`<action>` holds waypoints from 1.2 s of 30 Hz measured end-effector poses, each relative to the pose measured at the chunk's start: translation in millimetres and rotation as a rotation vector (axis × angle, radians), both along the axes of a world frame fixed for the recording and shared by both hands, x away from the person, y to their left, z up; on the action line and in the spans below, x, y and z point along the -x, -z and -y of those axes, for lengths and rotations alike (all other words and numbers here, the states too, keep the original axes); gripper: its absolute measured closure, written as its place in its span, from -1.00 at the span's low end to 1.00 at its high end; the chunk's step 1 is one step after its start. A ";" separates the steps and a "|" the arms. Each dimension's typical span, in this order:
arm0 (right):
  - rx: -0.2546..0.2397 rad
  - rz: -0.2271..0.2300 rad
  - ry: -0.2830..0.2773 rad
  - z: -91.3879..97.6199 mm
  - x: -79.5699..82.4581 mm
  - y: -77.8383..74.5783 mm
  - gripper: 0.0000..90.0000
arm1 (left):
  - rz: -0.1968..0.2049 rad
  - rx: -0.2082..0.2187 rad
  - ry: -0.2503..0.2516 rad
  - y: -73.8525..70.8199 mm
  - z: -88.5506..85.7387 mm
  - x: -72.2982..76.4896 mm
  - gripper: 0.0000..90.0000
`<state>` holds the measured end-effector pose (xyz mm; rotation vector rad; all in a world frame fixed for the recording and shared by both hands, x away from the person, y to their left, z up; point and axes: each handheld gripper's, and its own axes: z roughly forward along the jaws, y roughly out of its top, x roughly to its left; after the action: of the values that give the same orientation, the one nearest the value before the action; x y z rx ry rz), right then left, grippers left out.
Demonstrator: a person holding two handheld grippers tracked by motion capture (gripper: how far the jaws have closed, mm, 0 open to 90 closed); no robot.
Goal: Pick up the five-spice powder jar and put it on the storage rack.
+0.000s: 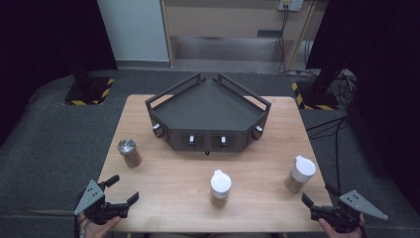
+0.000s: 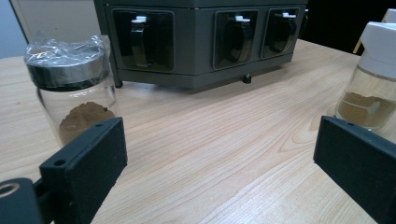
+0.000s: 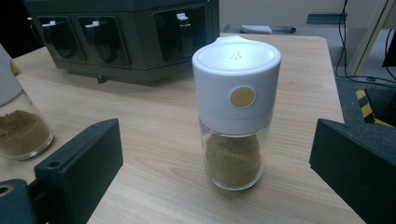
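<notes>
High view: light wooden bench (image 1: 173, 173) on grey carpet, dark curtains to both sides. Dark grey angular metal spice rack (image 1: 208, 116) sits at the far edge, centre. Glass spice jar with plastic-wrapped silver lid (image 1: 129, 152) stands near the left edge; white-capped glass spice jar (image 1: 220, 187) near the front edge, centre; second white-capped glass jar with yellow button (image 1: 299, 174) near the right edge. Left gripper (image 1: 119, 190) at the front left corner, right gripper (image 1: 314, 195) at the front right corner, both with jaws wide apart, holding nothing

Left gripper view: brown powder visible in the wrapped jar (image 2: 72, 88); rack slots hold white-topped bottles

Right gripper view: the button jar (image 3: 236, 112) stands between the spread jaws, untouched; shaker holes in its cap, tan powder below
</notes>
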<state>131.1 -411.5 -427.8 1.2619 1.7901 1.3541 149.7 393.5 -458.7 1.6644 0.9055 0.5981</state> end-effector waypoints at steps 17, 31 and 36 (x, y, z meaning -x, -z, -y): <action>-0.005 0.007 -0.003 0.9 0.4 0.6 -0.94 | -0.016 -0.013 0.022 -2.0 1.4 -3.0 -0.96; 0.009 0.017 0.019 -2.9 6.0 -1.2 -0.95 | -0.032 -0.022 0.055 -9.4 8.2 -8.1 -0.95; 0.005 0.015 0.020 -2.1 5.9 -0.3 -0.95 | -0.035 -0.034 0.075 -18.4 10.4 -11.1 -0.95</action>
<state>125.2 -409.5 -427.5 1.2608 1.7647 1.3441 160.8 383.2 -440.3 1.7362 0.8579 0.5376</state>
